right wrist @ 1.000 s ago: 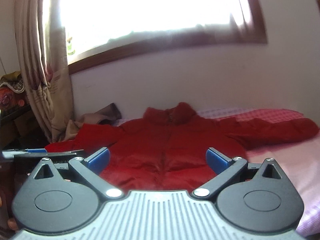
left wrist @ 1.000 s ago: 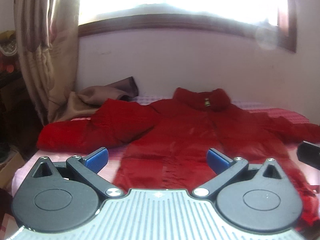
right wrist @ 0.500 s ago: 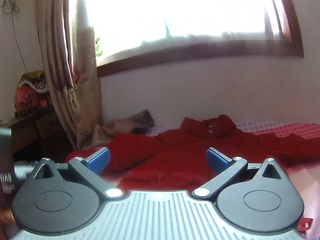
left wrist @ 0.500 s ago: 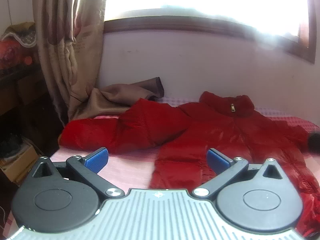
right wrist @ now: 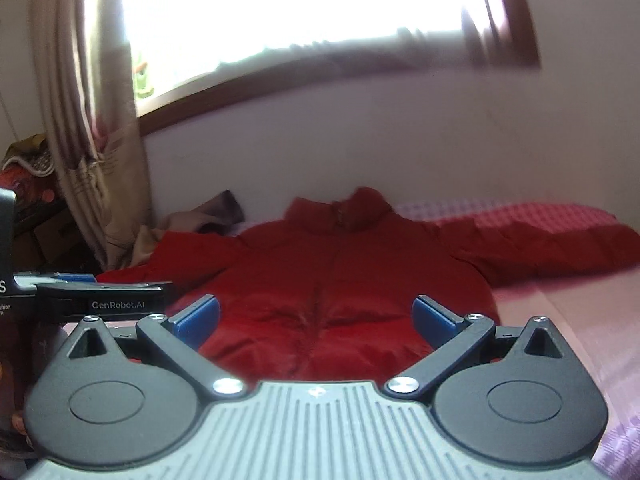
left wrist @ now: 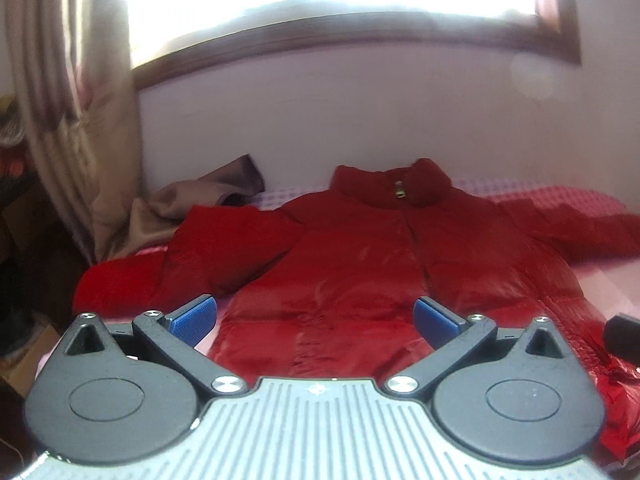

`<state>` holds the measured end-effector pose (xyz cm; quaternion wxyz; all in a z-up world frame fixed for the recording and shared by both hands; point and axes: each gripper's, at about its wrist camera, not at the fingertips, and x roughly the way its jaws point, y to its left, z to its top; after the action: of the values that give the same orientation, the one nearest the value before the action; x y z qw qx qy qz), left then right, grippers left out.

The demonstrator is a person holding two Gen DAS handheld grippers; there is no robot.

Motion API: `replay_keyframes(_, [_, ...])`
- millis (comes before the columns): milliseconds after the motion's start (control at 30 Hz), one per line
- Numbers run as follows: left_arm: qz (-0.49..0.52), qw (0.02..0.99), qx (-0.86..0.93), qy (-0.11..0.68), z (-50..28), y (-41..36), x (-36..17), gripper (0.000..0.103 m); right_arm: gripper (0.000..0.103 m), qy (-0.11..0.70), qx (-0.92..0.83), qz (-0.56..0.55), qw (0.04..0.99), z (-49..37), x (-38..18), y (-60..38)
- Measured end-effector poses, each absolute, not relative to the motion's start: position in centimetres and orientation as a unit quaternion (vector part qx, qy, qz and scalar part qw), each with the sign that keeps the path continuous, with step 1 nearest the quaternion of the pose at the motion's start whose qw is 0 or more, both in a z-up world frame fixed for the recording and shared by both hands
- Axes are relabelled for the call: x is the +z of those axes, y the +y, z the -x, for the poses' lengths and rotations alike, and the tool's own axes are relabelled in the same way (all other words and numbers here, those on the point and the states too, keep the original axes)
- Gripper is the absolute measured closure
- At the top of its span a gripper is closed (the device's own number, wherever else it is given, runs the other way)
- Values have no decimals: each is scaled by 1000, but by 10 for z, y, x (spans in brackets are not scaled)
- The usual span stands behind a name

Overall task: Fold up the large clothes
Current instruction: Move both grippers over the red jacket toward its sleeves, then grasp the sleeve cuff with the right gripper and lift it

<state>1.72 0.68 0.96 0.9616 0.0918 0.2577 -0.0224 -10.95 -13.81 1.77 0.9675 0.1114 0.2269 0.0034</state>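
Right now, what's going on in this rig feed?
A person holds two handheld grippers over a bed. A red jacket lies spread flat, front up, zipped, sleeves out to both sides. The left gripper and right gripper are both open, hovering near the hem, holding nothing. No fold has been made yet.
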Motion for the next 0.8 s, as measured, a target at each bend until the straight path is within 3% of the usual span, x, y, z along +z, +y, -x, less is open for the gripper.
replay_keyframes(600, [-119,955,-47,268,-77,-60,-21,0,0,261,-26,-121,957,49,-14,-203])
replay_keyframes(800, [-114,962,-56,244,-91,-58,-35,0,0,250,-50,-222,941,26,-46,-286])
